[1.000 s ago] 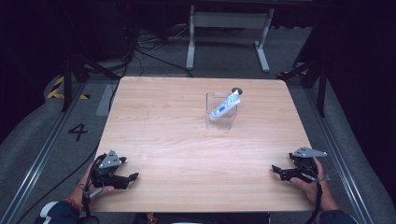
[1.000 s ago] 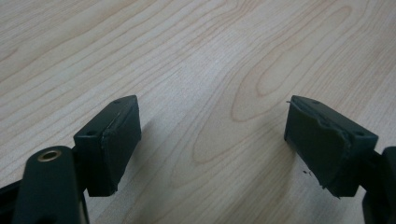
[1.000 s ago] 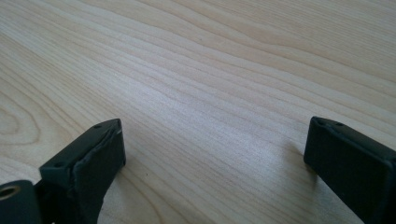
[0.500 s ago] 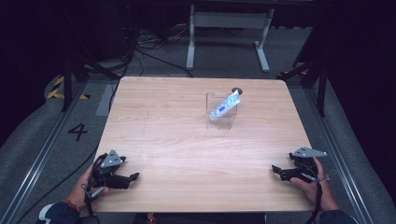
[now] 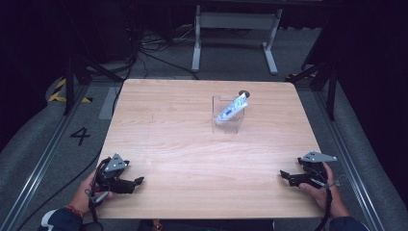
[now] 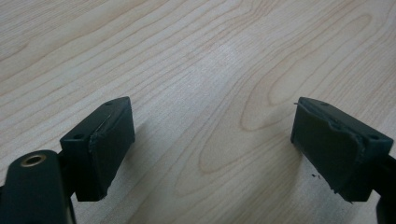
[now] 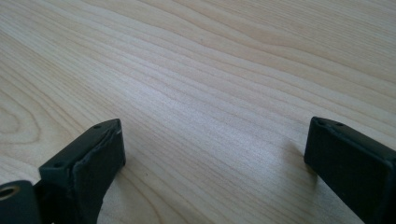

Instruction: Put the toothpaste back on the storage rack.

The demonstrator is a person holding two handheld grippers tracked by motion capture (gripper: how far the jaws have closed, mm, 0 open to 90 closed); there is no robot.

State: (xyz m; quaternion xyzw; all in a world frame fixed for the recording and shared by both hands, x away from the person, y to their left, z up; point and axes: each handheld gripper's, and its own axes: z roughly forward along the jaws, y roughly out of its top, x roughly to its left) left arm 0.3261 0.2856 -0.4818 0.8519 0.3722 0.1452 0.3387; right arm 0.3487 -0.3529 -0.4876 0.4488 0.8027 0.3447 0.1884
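- A person sits at the near edge of a wooden table (image 5: 192, 144), a two-jaw gripper in each hand, seen from the high view.
- The left gripper (image 5: 137, 182) lies low at the table's near left corner, its jaws pointing toward the table's middle; a grey plate tops it and a cable trails from it.
- In the left gripper view, its two black pads (image 6: 105, 144) stand wide apart with only bare wood grain between them; the jaws have just been opening and pinch nothing.
- The right gripper (image 5: 285, 176) sits at the near right corner, jaws pointing inward toward the left one, the two well apart across the table's width.
- In the right gripper view, its pads (image 7: 88, 170) are likewise spread, one at each lower corner, with bare wood between; nothing is held.
- A clear box (image 5: 228, 115) stands on the far half of the table, a little right of centre and well away from both grippers.
- A white-and-blue tube (image 5: 232, 109) leans in the box, its top end tilted up to the right and poking over the rim.
- A small dark round spot (image 5: 244, 93) shows on the table just behind the box; what it is cannot be told.
- Beyond the table are a grey floor, a white frame (image 5: 235, 29) and loose cables (image 5: 149, 48); a black "4" (image 5: 80, 135) is marked on the floor at left.
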